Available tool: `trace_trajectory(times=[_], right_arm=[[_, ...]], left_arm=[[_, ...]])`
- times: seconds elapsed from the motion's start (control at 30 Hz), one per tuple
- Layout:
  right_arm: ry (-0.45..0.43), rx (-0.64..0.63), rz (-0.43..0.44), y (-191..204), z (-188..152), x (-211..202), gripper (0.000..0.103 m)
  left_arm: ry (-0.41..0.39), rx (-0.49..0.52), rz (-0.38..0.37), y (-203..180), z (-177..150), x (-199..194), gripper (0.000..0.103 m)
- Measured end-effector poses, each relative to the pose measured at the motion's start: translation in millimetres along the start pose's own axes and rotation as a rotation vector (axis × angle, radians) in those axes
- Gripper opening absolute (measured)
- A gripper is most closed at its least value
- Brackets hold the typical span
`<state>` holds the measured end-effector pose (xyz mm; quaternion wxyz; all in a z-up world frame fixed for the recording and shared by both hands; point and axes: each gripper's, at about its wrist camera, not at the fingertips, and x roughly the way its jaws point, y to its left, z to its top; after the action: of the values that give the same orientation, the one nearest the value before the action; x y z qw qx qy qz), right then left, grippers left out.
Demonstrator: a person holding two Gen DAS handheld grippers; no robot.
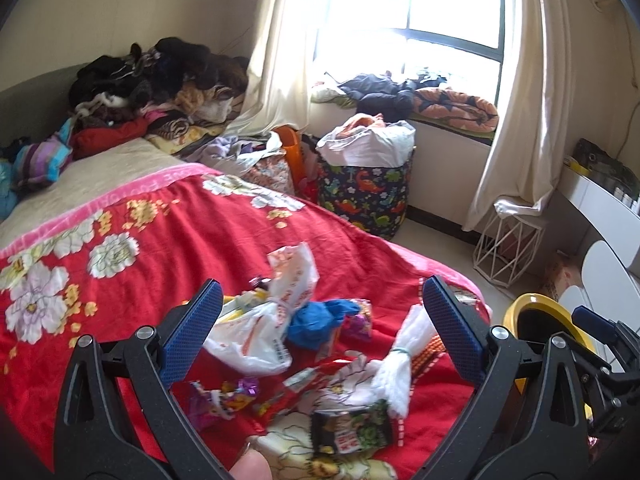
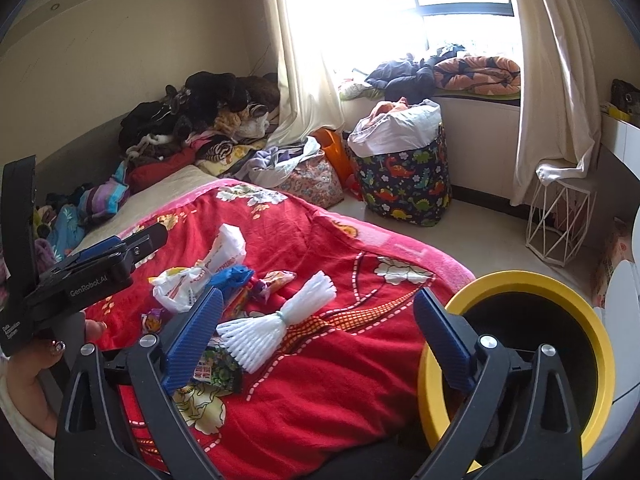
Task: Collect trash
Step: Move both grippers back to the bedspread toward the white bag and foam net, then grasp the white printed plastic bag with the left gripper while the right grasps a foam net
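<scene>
Biggest thing here is the red floral blanket (image 2: pixel 328 400) on the bed, and that's my main worry: it's soft and rumpled, so a finger diving for a wrapper could easily pinch fabric too and drag the whole pile along.

Next, the yellow-rimmed bin (image 2: pixel 516 284) sits just off the bed edge on the right side. Light trash could miss the opening or catch the rim if it's let go too early.

The trash sits mid-blanket: a knotted white plastic bag (image 1: pixel 256 332), white foam netting (image 2: pixel 276 320), a blue scrap (image 1: pixel 316 320), and a dark snack packet (image 1: pixel 350 430), all touching or overlapping. Grabbing one could flick a neighbour off the bed.

Both tools are empty with jaws spread wide: the left gripper (image 1: pixel 320 328) hovers over the pile, the right gripper (image 2: pixel 320 336) between netting and bin.
</scene>
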<state>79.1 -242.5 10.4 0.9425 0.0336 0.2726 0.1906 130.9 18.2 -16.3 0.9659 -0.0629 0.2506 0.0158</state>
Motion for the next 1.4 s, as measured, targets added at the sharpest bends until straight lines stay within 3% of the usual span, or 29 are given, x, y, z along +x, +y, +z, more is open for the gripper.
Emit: trace_trajectory(times=[0.53, 0.73, 0.9, 1.03, 1.27, 1.37, 1.4], right_arm=[[0.069, -0.046, 0.005, 25.1, 3.2, 48.6, 0.094], [0.108, -0.053, -0.009, 29.0, -0.7, 68.1, 0.094], [0.14, -0.037, -0.015, 27.1, -5.5, 85.9, 0.094], [0.174, -0.011, -0.017, 23.8, -9.0, 100.3, 0.094], [0.27, 0.068, 0.023, 20.4, -17.4, 130.3, 0.094], [0.314, 0.115, 0.053, 18.3, -21.5, 143.6, 0.088], [0.333, 0.134, 0.066, 16.9, -23.3, 148.4, 0.081]], left_arm=[[0.068, -0.144, 0.089, 72.3, -11.1, 12.0, 0.092], [0.134, -0.239, 0.055, 97.0, -22.1, 23.9, 0.091], [0.198, -0.29, -0.008, 101.6, -33.4, 37.1, 0.08], [0.245, -0.326, -0.062, 99.0, -40.5, 51.1, 0.078], [0.319, -0.397, -0.075, 102.3, -50.4, 75.4, 0.075], [0.342, -0.429, -0.079, 105.0, -52.9, 82.3, 0.07], [0.349, -0.439, -0.078, 105.5, -53.7, 84.1, 0.066]])
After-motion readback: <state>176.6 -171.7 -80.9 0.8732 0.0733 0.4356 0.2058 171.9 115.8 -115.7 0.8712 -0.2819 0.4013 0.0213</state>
